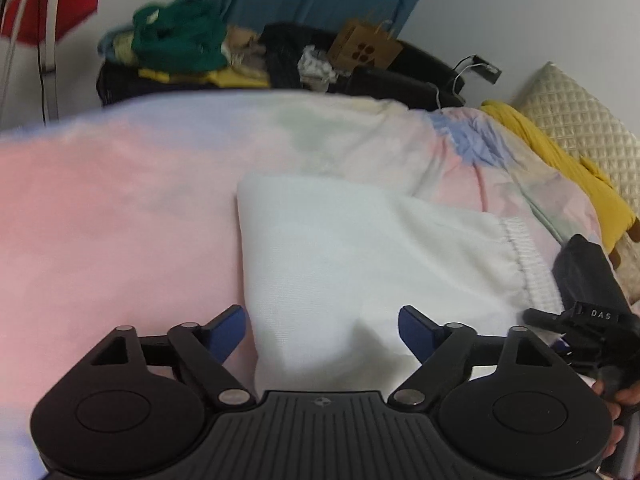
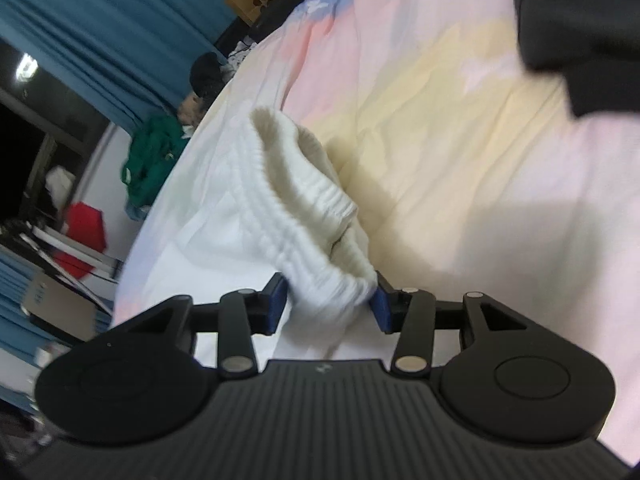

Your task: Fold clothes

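A white garment (image 1: 360,260) lies folded flat on the pastel bedspread (image 1: 100,220). My left gripper (image 1: 322,328) hovers open over its near edge, with nothing between the blue pads. The garment's ribbed waistband (image 1: 524,256) lies to the right, where the right gripper's black body (image 1: 592,320) and a hand show at the frame edge. In the right wrist view, my right gripper (image 2: 331,304) is shut on the bunched waistband (image 2: 304,216), which fills the gap between its pads. The rest of the garment (image 2: 224,220) trails left across the bedspread (image 2: 460,140).
A heap of clothes (image 1: 180,40) and a brown paper bag (image 1: 364,46) sit beyond the bed's far edge. A yellow cloth (image 1: 560,160) and a quilted pillow (image 1: 580,120) lie at right. A dark garment (image 2: 580,20) covers the upper right corner. Blue curtains (image 2: 100,20) hang behind.
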The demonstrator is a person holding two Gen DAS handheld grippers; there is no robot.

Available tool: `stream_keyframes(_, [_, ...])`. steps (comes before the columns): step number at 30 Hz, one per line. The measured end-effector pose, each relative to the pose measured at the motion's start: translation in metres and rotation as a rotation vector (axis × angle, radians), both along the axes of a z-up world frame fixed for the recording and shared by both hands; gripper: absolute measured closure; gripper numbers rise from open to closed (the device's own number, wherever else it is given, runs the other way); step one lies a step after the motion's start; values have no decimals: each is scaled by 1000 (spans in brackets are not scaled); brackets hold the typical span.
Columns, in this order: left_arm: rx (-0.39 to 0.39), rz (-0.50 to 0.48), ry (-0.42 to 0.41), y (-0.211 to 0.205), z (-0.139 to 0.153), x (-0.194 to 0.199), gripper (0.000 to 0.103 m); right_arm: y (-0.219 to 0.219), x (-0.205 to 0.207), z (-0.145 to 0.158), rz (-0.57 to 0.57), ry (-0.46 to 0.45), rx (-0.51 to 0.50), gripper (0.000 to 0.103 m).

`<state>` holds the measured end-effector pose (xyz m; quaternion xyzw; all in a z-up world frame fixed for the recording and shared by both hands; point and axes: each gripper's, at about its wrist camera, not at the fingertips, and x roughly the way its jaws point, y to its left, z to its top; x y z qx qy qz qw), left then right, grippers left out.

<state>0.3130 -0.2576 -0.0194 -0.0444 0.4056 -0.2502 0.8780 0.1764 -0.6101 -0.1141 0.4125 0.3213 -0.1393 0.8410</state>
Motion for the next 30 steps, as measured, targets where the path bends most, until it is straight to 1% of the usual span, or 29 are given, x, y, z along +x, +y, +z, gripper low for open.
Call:
stream_keyframes(2, [2,-12,-43,8,26,-20,11,8,-15,26,2,-8,-78,55])
stream_keyframes(6, [22,-37,-134,19,72,-63,10,27,-51,76,31,-71,-196,54])
stream_keyframes(8, [36,-34,-177,18,92,-82,9,42,-71,102,55,-119,-251,44])
stream_keyframes(10, [42,-28,-221,26,110,-110,8,57,-86,127,79,-166,-309,21])
stream_keyframes(11, [45,-25,-244,30,118,-124,5,65,-95,138,87,-191,-340,18])
stream_keyframes(12, [48,-22,-266,34,127,-138,0,74,-107,146,93,-213,-369,12])
stream_keyframes(15, [53,-13,-324,48,150,-180,0,101,-140,167,116,-262,-441,13])
stream_keyframes(19, [67,-3,-401,63,165,-235,0,137,-172,178,143,-283,-543,13])
stream_keyframes(22, [35,13,-429,77,168,-267,0,159,-190,178,158,-299,-599,13])
stream_keyframes(25, [23,20,-438,90,161,-288,0,178,-200,170,168,-316,-635,13])
stream_keyframes(28, [59,29,-451,97,150,-300,0,195,-209,161,178,-332,-665,13])
stream_keyframes(30, [77,50,-464,101,142,-304,0,203,-209,153,184,-337,-662,13])
